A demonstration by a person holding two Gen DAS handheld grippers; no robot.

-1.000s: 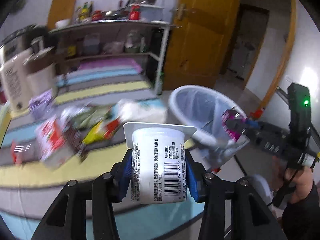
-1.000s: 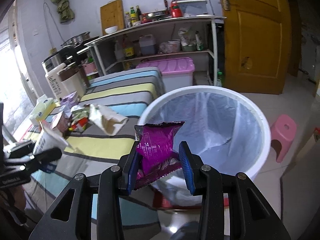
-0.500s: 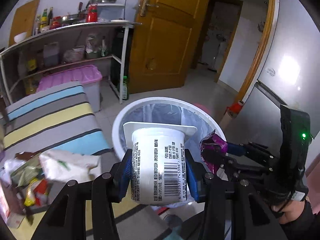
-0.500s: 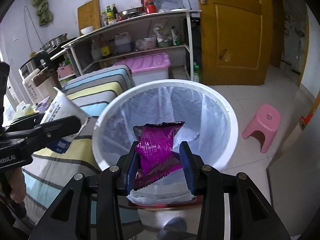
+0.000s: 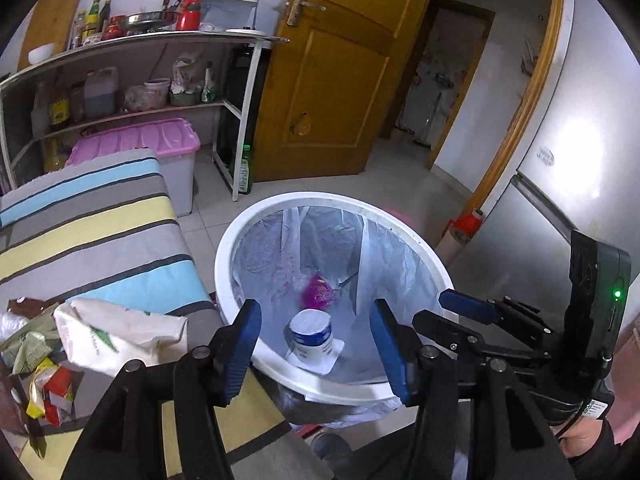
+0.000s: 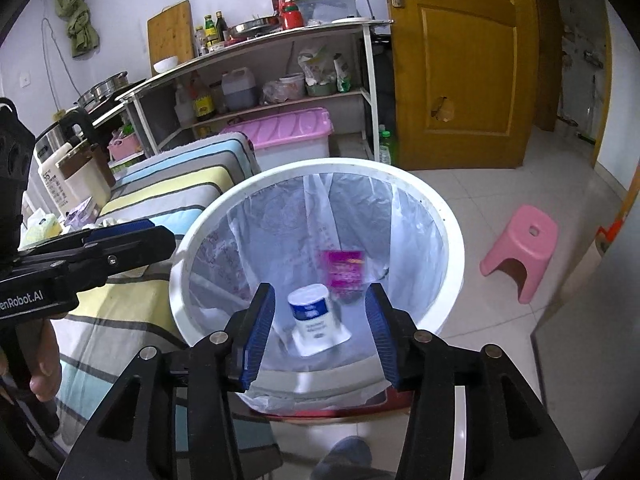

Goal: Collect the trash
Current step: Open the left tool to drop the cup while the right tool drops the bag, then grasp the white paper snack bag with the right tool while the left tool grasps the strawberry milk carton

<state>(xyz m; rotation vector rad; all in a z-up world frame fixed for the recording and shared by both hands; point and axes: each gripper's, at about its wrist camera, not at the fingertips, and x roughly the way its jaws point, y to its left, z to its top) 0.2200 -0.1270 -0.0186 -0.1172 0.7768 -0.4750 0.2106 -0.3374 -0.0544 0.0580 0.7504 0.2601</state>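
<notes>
— Both claws hang over the bin with nothing in them; the left gripper point(image 5: 316, 350) has its blue pads spread apart, its jaws having just opened, and the white plastic yogurt cup with the blue label point(image 5: 311, 336) that it clamped a moment ago is now inside the white round trash bin lined with a clear bag point(image 5: 240, 240).

— And the other one?

— Same story; the right gripper point(image 6: 320, 334) also stands apart after just opening, and the crinkled purple snack wrapper point(image 6: 345, 270) it carried has dropped into the bin, a little beyond the cup; in the right wrist view both pieces look blurred, so I judge they may not have settled.

— So that pair is done?

— I'd say so; both are within the liner, clear of the rim. More rubbish waits at far left, though: a crumpled white paper bag point(image 5: 120, 330) and a red and yellow packet point(image 5: 54, 388) lie on the striped cloth-covered table point(image 5: 100, 236), just beside the bin; I'd expect another trip back there.
</notes>
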